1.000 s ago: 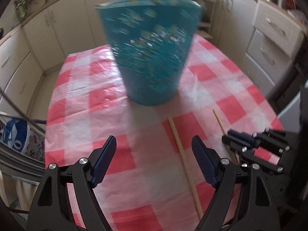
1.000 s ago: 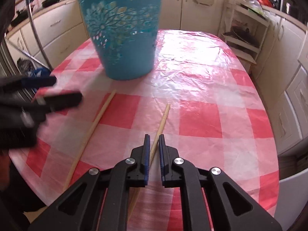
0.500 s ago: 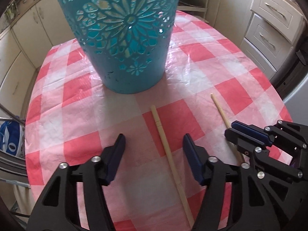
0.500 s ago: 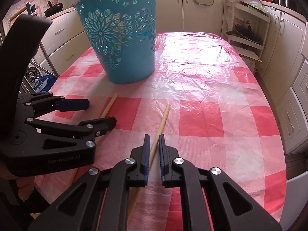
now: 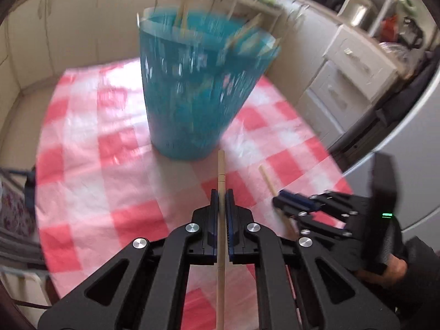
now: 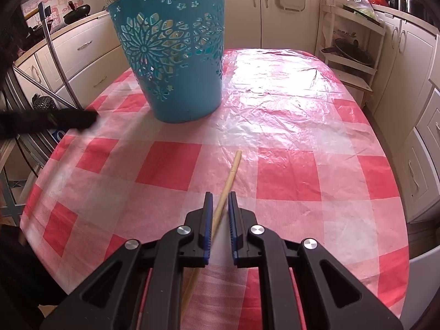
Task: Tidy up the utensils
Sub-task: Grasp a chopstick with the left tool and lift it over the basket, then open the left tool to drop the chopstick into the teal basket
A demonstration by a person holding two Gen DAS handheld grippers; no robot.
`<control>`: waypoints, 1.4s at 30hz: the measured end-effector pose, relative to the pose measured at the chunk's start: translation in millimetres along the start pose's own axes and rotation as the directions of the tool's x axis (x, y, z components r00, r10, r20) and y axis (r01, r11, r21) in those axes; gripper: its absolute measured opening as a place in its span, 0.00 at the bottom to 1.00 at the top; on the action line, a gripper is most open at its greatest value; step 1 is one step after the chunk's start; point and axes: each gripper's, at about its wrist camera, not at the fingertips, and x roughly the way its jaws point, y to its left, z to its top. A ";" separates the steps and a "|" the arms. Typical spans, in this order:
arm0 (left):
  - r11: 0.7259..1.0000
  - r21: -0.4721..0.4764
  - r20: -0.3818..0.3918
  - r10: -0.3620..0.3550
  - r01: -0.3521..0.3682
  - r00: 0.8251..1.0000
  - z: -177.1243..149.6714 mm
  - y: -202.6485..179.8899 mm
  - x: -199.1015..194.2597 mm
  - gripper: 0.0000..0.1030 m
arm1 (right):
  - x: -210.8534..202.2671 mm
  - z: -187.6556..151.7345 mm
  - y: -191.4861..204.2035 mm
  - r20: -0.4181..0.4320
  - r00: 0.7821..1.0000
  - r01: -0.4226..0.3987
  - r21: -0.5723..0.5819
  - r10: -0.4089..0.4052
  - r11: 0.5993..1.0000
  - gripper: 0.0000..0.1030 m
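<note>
A red-and-white checked tablecloth [image 6: 288,170] covers the table, with cream kitchen cabinets [image 6: 277,11] and an open shelf rack [image 6: 352,57] behind.

Left gripper [image 5: 222,192] is clamped nearly closed; right gripper [image 6: 220,196] sits low, jaws slightly parted.

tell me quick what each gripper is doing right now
Left gripper: closed on a wooden chopstick.
Right gripper: jaws narrowly apart around a second chopstick on the table; a grip cannot be told.
</note>
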 end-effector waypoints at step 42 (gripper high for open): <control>0.931 -0.323 0.733 0.358 -0.168 0.579 131.8 1.9 -60.5 0.05 | 2.0 4.1 2.2 0.005 0.998 -0.060 0.029 0.060 0.998 0.33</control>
